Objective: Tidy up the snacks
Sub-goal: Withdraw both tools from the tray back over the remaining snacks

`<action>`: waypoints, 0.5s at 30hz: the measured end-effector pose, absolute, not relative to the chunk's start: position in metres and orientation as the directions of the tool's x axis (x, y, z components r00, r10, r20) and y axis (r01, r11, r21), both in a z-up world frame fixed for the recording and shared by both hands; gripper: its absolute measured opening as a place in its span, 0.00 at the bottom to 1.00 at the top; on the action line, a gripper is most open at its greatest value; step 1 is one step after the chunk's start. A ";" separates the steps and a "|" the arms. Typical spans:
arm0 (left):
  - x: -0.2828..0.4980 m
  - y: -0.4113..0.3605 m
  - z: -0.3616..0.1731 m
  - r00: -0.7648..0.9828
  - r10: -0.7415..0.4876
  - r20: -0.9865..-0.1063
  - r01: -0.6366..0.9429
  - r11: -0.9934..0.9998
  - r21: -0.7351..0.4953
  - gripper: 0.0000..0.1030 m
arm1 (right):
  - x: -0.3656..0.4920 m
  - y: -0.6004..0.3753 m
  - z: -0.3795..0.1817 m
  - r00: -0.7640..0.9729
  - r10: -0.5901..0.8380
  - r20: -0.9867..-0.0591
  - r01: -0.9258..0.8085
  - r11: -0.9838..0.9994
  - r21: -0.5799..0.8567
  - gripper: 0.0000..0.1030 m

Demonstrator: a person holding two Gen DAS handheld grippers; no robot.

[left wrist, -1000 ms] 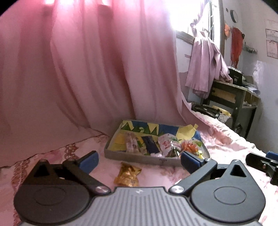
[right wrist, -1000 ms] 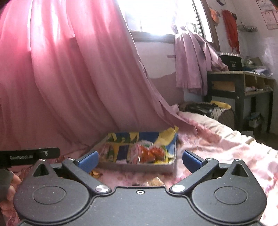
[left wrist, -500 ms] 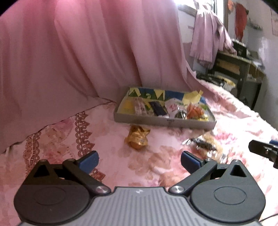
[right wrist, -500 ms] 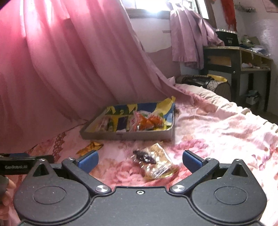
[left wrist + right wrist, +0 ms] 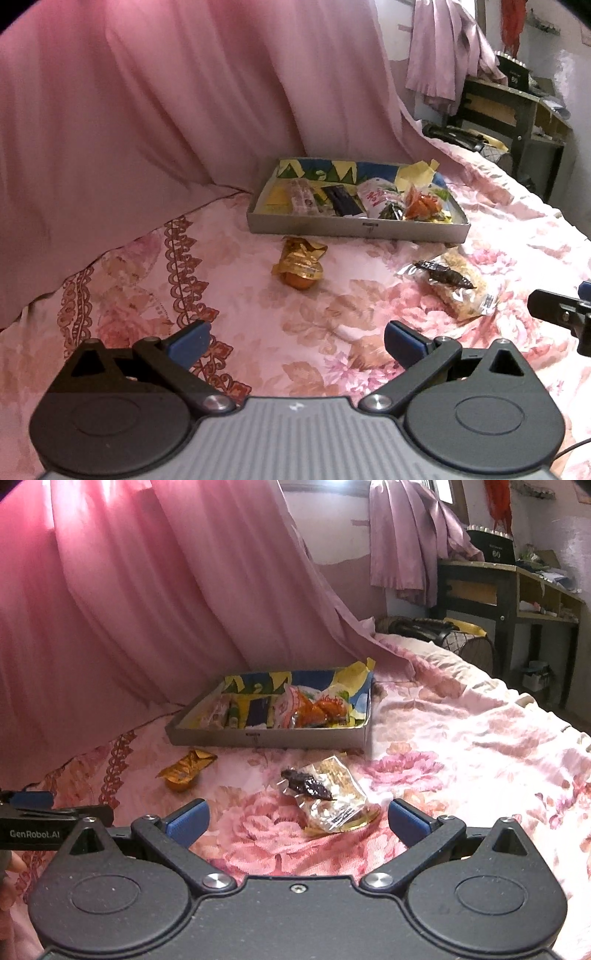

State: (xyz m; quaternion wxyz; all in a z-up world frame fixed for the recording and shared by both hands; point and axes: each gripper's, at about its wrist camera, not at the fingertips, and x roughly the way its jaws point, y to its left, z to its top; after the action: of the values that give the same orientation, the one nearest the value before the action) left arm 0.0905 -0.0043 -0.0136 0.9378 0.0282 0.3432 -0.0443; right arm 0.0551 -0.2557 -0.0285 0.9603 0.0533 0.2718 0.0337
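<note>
1. Both grippers hang over the flowered bedspread (image 5: 369,266), and neither has anything in it: the left gripper (image 5: 297,338) is spread wide and empty, and the right gripper (image 5: 298,816) is just as wide, nothing between its blue pads (image 5: 408,821).
2. The cardboard tray (image 5: 266,738) sits at the back against the pink curtain (image 5: 147,609), already loaded with several packets laid side by side.
3. Two snacks lie loose on the bed in front of the tray: a gold-wrapped snack (image 5: 300,263) near its front wall, and a clear packet with a dark piece inside (image 5: 328,797) further right.
4. My read: this is the approach to a pick. The clear packet lies just ahead of the right gripper's open fingers, slightly right of centre.
5. Next move, I'd say: ease forward and down so the pads straddle the packet, then close gently. It's crinkly film on soft bedding, so it may slide or bunch.
6. The gold one looks like the left gripper's job.
</note>
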 end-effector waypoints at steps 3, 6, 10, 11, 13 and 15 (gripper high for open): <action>0.091 -0.004 -0.013 0.761 -0.048 -0.647 0.086 0.996 0.028 1.00 | 0.056 -0.254 -0.030 0.846 0.091 -0.525 -0.036 0.993 0.114 0.99; 0.092 -0.001 -0.012 0.758 -0.049 -0.650 0.079 0.997 0.017 1.00 | 0.057 -0.254 -0.030 0.842 0.089 -0.532 -0.034 0.993 0.112 0.99; 0.098 0.001 -0.014 0.743 -0.044 -0.668 0.071 0.997 0.014 1.00 | 0.063 -0.253 -0.033 0.821 0.092 -0.563 -0.038 0.994 0.107 0.99; 0.099 0.001 -0.014 0.741 -0.041 -0.670 0.069 0.997 0.016 1.00 | 0.063 -0.252 -0.034 0.818 0.094 -0.567 -0.043 0.994 0.103 0.99; 0.100 0.001 -0.016 0.739 -0.039 -0.673 0.068 0.998 0.018 1.00 | 0.065 -0.250 -0.035 0.811 0.099 -0.576 -0.053 0.994 0.095 0.99; 0.101 0.001 -0.017 0.734 -0.039 -0.678 0.069 0.997 0.018 1.00 | 0.068 -0.248 -0.036 0.800 0.103 -0.591 -0.062 0.994 0.090 0.99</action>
State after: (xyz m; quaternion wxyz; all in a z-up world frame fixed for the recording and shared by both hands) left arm 0.1015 0.0009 -0.0169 0.9310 0.0208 0.3634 -0.0290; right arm 0.0678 -0.2482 -0.0358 0.9481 0.0330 0.3133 0.0434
